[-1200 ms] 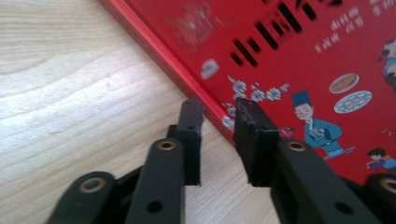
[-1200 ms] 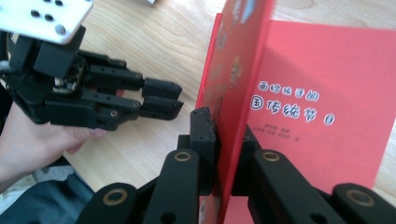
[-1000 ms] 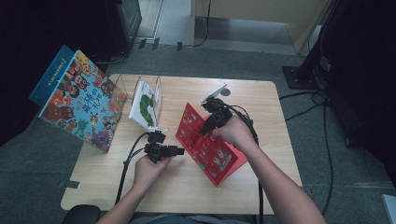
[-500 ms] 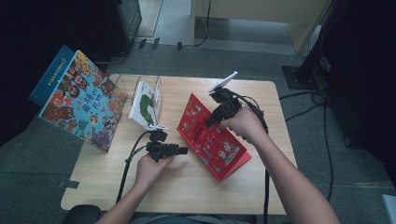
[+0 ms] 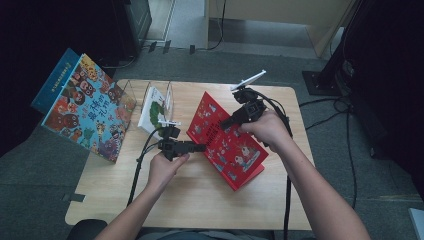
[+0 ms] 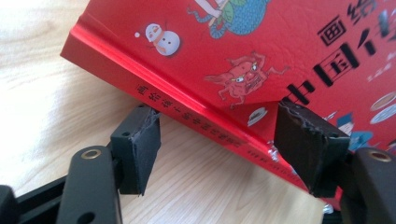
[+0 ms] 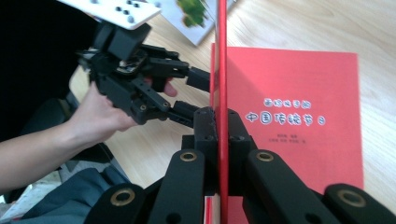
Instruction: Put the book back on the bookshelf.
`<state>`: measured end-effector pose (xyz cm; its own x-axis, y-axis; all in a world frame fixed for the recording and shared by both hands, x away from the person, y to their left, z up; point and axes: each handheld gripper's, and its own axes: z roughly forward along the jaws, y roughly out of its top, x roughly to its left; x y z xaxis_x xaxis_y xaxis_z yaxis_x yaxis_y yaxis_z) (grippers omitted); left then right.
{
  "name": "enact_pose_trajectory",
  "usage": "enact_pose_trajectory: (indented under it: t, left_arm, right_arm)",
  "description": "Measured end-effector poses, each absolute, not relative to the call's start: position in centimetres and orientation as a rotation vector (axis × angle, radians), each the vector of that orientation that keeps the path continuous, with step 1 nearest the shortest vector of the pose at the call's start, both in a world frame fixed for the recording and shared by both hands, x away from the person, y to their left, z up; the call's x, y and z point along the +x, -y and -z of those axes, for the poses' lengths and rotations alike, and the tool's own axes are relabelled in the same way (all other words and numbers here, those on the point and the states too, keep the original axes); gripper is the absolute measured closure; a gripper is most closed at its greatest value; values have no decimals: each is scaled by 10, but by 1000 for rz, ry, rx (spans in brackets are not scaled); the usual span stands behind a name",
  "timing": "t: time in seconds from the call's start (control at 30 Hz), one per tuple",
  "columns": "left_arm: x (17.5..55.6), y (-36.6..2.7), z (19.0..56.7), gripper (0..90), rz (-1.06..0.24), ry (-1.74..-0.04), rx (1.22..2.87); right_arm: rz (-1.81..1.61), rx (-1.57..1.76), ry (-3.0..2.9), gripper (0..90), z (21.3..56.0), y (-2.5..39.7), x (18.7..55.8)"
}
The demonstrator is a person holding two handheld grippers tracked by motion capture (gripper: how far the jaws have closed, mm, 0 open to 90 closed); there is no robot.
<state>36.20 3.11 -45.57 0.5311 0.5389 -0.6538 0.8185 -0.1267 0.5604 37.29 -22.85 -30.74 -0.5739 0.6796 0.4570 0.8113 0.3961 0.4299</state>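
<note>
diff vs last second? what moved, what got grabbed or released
The right gripper, shut on the red book's cover, swung that cover further up and toward the table's far side, opening the red book wider. The left gripper edged right to the book's spine, jaws open astride it, not gripping. Nothing was released. The green book in its stand and the big picture book stayed put.

A lab or studio corner set up for recording: a small wooden table (image 5: 210, 200) stands on grey carpet (image 5: 50, 190), with black cables (image 5: 345, 130) trailing across the floor right of the table, a black stand base (image 5: 325, 80) beyond them, and dark equipment behind the table.
</note>
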Motion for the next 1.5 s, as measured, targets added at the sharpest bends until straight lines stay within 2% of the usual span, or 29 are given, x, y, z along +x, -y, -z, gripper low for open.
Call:
enact_pose_trajectory:
  t: [0.13, 0.27, 0.33, 0.43, 0.5, 0.57, 0.63, 0.7, 0.77, 0.9, 1.07, 1.5]
  left_arm:
    - [369, -38, 450, 195, 435, -1069, 1755]
    - [371, -45, 437, 192, 408, -981, 1751]
    - [369, -48, 427, 195, 344, -929, 1757]
    - [366, -53, 415, 268, 268, -853, 1803]
    - [369, -59, 413, 355, 400, -787, 1747]
    - [371, -66, 410, 494, 496, -719, 1667]
    - [368, -70, 398, 603, 467, -650, 1681]
    - [365, -72, 385, 668, 407, -579, 1745]
    - [361, -71, 374, 747, 358, -540, 1799]
    - [353, -67, 360, 770, 204, -496, 1902]
    - [347, -64, 360, 769, 120, -463, 1988]
    - [341, -65, 361, 806, 85, -485, 2099]
  right_arm:
    - [1064, -1228, 2424, 872, 312, 237, 364]
    - [1241, -1090, 2408, 867, 317, 249, 353]
    - [1328, -1027, 2403, 868, 319, 255, 347]
    - [1379, -974, 2400, 879, 326, 260, 342]
    - [1388, -947, 2379, 886, 332, 263, 342]
    - [1441, -898, 2316, 886, 337, 269, 342]
    - [1482, -863, 2303, 879, 341, 272, 341]
    - [1490, -831, 2362, 827, 342, 271, 340]
    - [1446, -879, 2454, 734, 342, 268, 342]
    - [1456, -863, 2523, 663, 345, 267, 346]
    - [1429, -812, 2595, 646, 357, 268, 347]
    - [1409, -901, 2605, 643, 394, 276, 340]
